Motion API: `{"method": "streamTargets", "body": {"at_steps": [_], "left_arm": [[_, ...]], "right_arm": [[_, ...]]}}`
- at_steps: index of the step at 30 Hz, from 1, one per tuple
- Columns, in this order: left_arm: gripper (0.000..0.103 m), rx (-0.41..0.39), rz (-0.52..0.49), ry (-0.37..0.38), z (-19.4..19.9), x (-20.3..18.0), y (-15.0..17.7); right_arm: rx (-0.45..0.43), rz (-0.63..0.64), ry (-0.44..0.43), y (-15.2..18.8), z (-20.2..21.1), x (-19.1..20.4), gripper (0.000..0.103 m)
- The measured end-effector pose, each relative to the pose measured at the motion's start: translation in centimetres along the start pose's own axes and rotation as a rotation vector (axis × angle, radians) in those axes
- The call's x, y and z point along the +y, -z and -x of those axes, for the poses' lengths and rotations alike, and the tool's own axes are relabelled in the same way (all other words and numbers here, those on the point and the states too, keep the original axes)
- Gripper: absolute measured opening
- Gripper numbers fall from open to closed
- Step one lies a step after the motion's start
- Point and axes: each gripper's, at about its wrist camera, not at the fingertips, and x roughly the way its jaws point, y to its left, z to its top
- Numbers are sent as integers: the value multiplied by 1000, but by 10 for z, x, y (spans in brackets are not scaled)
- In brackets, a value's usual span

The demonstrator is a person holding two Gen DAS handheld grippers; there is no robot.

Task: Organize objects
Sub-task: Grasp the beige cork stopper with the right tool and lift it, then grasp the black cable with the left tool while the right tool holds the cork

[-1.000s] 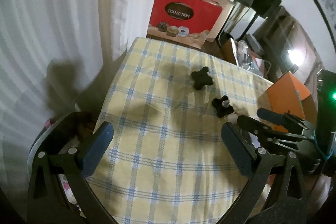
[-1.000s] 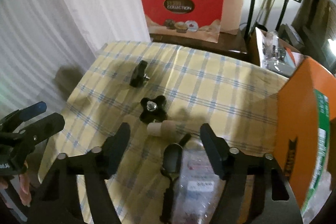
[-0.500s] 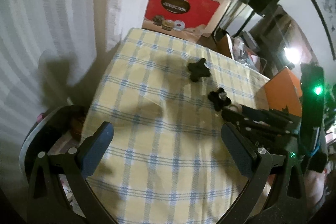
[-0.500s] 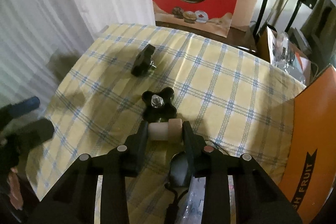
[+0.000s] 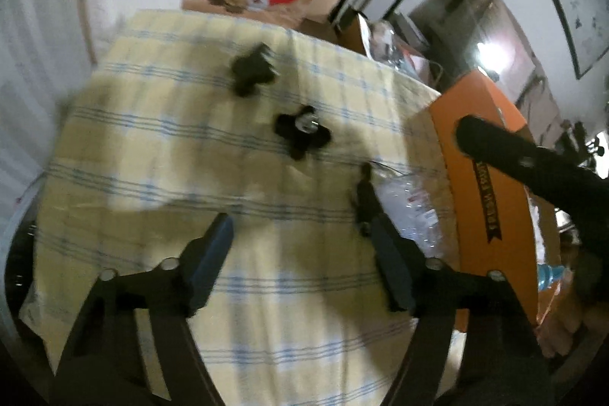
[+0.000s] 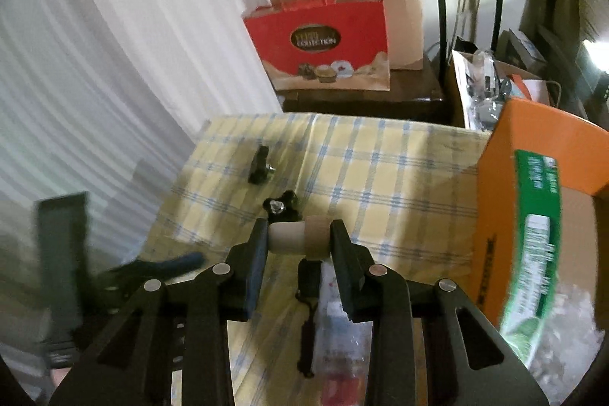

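We see the right gripper (image 6: 297,241) pinching a small cork-like cylinder (image 6: 297,238) between its pads, lifted above the checked tablecloth (image 6: 380,177) near a black star knob (image 6: 280,206). The left gripper (image 5: 300,263) has just been closing, yet its jaws stand apart with nothing between them, over the cloth beside the orange box (image 5: 483,155).

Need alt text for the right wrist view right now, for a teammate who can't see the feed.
The right gripper is shut on a cork stopper, held crosswise above a yellow and blue checked tablecloth. Two black star knobs lie on the cloth beyond it, an orange box stands at the right, and a red gift bag sits behind the table.
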Motion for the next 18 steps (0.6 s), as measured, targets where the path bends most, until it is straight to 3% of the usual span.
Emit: {"method": "streamTargets", "body": {"at_steps": [5, 18], "left_arm": [[51, 45, -24, 2, -19, -19, -5], [50, 51, -150, -113, -39, -65, -4]], "right_arm": [[-20, -5, -13, 2, 24, -5, 33], [-50, -34, -33, 10, 47, -21, 33]]}}
